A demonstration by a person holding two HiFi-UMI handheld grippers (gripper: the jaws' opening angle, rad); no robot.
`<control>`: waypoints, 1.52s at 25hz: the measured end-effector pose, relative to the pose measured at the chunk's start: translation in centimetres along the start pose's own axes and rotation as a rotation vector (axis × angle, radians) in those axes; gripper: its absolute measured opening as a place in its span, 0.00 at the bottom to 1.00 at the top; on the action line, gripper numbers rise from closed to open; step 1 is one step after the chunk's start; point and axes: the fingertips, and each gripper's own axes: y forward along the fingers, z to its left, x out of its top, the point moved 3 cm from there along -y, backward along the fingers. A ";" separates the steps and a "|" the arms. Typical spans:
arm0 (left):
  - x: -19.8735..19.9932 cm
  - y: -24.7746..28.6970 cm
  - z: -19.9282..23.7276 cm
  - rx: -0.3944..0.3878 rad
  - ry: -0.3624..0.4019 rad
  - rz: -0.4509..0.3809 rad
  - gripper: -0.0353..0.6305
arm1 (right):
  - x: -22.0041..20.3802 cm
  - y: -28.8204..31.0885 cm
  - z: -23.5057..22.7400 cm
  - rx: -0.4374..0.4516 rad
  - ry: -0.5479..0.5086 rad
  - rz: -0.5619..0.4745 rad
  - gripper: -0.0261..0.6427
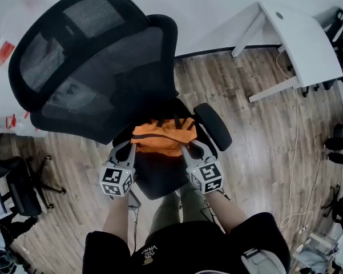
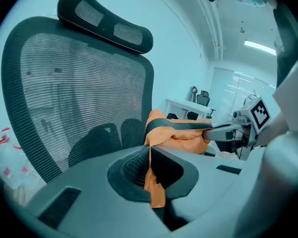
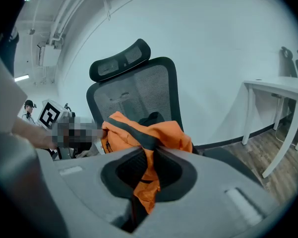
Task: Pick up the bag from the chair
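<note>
Closest to me in the head view are the person's two forearms (image 1: pixel 117 221), reaching forward from a black top. Each ends in a marker cube (image 1: pixel 116 181). Just past the cubes, my left gripper (image 1: pixel 131 146) and right gripper (image 1: pixel 186 148) meet the orange bag (image 1: pixel 162 137) at its two ends.

Looking along the left gripper (image 2: pixel 149 158), I see its jaws clenched tight on a fold of orange cloth, with the rest of the bag (image 2: pixel 181 133) bunched just beyond. The right gripper (image 3: pixel 146 168) is the same: its jaws are clamped on a hanging flap of orange fabric, and a dark strap (image 3: pixel 139 135) runs across the bag (image 3: pixel 161 133) above it.

So the bag is held between both grippers, over the black seat of the chair (image 1: pixel 160 181) and right in front of its backrest (image 1: pixel 131 67). Whether its underside touches the seat I cannot tell. One padded armrest (image 1: pixel 213 125) shows just to the right of the bag. Above the mesh backrest sits the headrest (image 3: pixel 120 61).

Beyond the chair, wood-look floor (image 1: pixel 262 130) spreads out, with a thin cable (image 1: pixel 294 153) trailing across it. A white desk (image 1: pixel 305 39) stands against the pale wall (image 1: pixel 217 4) at the far right.
</note>
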 end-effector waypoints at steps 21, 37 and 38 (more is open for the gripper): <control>9.0 -6.1 -4.0 -0.022 0.044 -0.180 0.07 | 9.3 -7.3 2.6 -0.017 -0.117 -0.121 0.08; 16.9 -10.6 -8.0 -0.061 0.099 -0.344 0.07 | 17.5 -13.3 3.7 -0.040 -0.202 -0.236 0.08; 17.4 -10.8 -8.2 -0.062 0.106 -0.352 0.07 | 17.9 -13.6 3.7 -0.042 -0.205 -0.242 0.08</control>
